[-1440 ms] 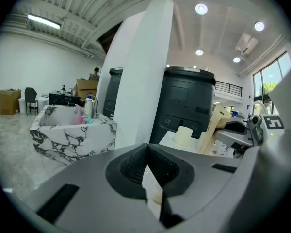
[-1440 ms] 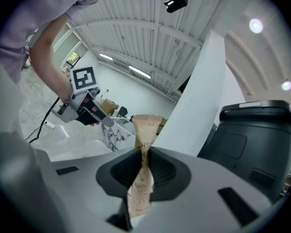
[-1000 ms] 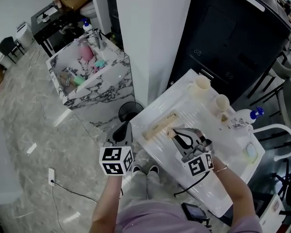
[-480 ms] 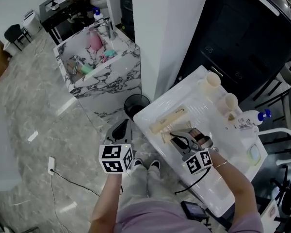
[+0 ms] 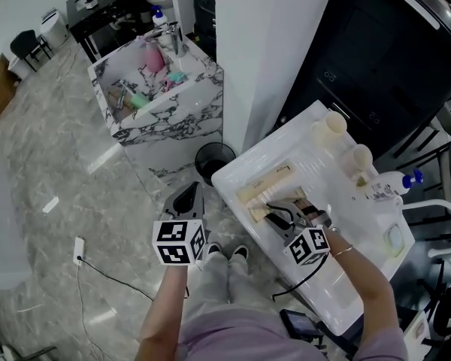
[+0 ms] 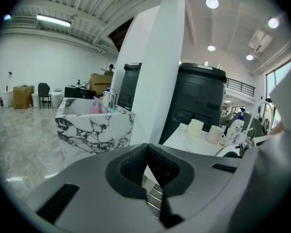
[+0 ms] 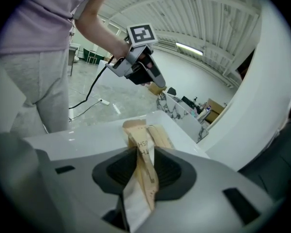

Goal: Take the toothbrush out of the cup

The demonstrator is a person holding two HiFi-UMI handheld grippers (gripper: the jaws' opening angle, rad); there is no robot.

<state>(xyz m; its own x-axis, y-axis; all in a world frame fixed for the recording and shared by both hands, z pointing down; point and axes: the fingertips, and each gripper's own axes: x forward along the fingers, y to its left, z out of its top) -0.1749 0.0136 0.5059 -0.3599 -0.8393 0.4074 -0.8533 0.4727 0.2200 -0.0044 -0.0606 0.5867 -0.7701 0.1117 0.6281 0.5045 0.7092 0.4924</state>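
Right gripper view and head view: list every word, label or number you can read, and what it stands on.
"HS", then a letter lost in a fold: on the tan paper packet, right gripper view; the line printed under it is unreadable.
Label on the white bottle, head view: too small to read.
Small emblem on the black cabinet, head view: too small to read.

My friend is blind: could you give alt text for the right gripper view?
A tan paper packet stands between the jaws of the right gripper, which have just been opening, over a white counter. Behind, a hand holds the left gripper beside a person's grey trousers.
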